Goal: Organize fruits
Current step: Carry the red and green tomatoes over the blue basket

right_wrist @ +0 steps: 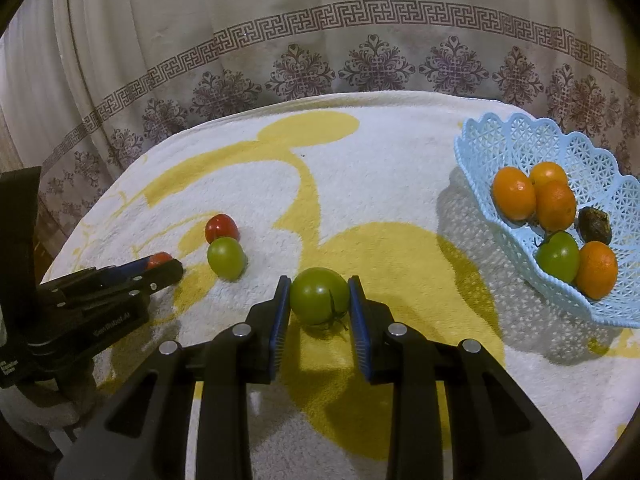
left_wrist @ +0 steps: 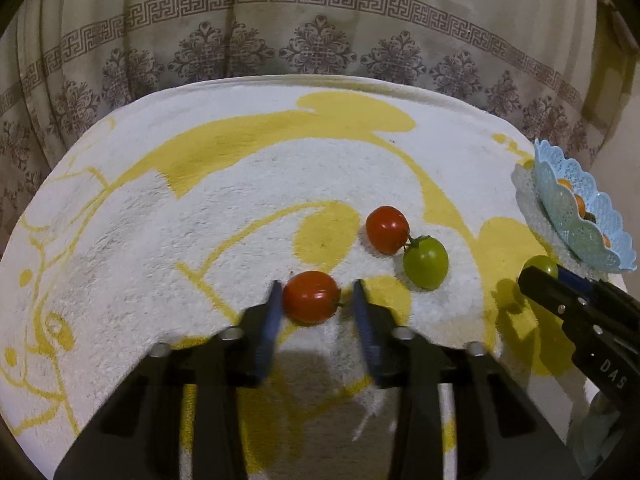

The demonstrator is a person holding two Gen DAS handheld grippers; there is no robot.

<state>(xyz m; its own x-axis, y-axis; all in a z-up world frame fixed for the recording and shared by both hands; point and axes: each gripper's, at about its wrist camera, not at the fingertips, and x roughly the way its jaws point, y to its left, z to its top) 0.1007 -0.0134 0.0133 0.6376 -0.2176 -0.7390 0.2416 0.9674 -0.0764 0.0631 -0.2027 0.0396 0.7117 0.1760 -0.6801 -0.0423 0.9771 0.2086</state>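
Basket [right_wrist: 500, 140] with four oranges [right_wrist: 514, 194], green tomato [right_wrist: 558, 257], perhaps a date [right_wrist: 595, 230]; jaws pinching tomatoes.

basket [left_wrist: 576, 216] cut off at right edge of left wrist view, contents mostly hidden behind rim; red tomato [right_wrist: 159, 259] largely hidden behind left gripper [right_wrist: 168, 266] in right wrist view; dark item [right_wrist: 595, 230] in basket unidentifiable
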